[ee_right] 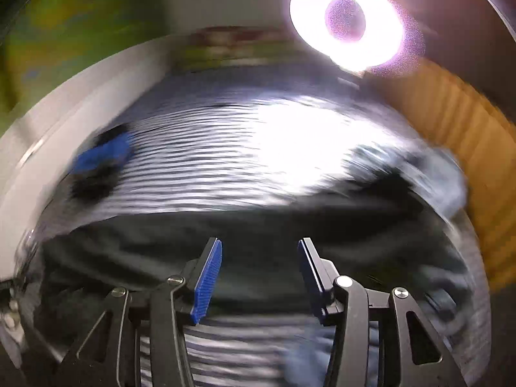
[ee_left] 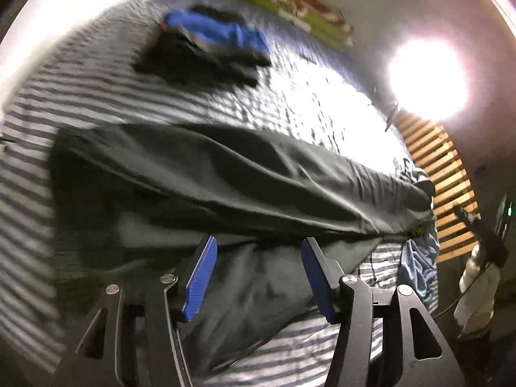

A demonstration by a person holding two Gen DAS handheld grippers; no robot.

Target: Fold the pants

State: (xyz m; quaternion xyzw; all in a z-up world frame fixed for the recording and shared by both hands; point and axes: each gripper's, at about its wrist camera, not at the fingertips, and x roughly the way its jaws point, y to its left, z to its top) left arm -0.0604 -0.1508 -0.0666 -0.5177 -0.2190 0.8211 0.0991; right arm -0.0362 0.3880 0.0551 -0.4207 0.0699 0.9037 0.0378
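Dark grey pants (ee_left: 225,177) lie stretched sideways across a striped bed (ee_left: 80,90), one leg folded over the other. My left gripper (ee_left: 258,271) hovers open just above their near edge, with nothing between its blue pads (ee_left: 200,277). In the right wrist view the same pants (ee_right: 258,225) show as a dark, blurred band across the bed (ee_right: 209,167). My right gripper (ee_right: 259,274) stands open over that band, and its blue pads (ee_right: 208,280) are bare.
A stack of folded dark and blue clothes (ee_left: 209,45) sits at the far left of the bed. Light blue clothing (ee_left: 416,264) lies at the right edge beside a wooden slatted frame (ee_left: 445,187). A bright ring lamp (ee_right: 346,21) glares above. A wall runs along the left.
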